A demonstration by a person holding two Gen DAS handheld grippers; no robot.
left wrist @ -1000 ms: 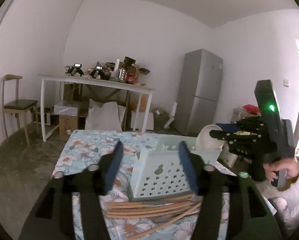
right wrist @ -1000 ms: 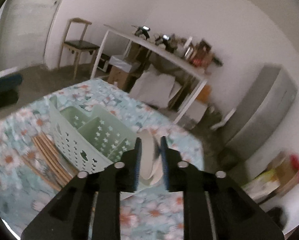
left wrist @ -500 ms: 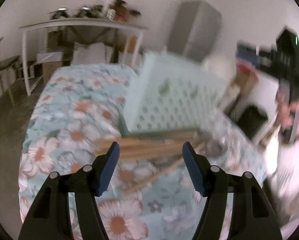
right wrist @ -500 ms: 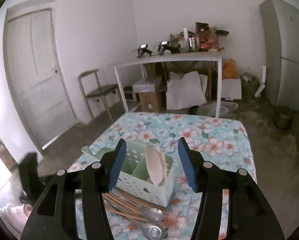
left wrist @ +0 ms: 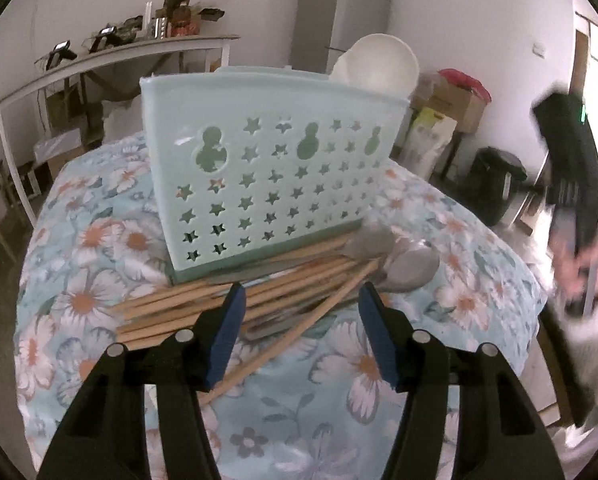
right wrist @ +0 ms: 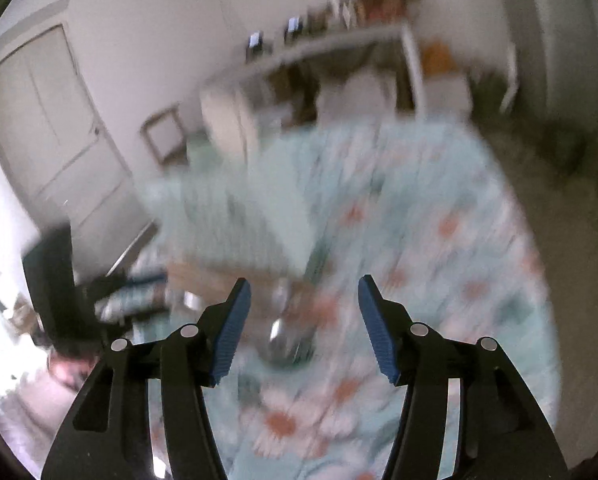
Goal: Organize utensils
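Left gripper (left wrist: 299,300) jaws apart and just narrowing, nothing between them; wooden chopsticks (left wrist: 259,296) lie directly ahead and below, long axis crosswise to the fingers, against the caddy (left wrist: 275,176); right gripper (right wrist: 303,304) parted, empty, farther off by my judgement; blurred.

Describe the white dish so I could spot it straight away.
Find the table with the flowered cloth, then the pale green star-holed basket standing on it. The white dish stands on edge in the basket's far right end: the only round white thing there.
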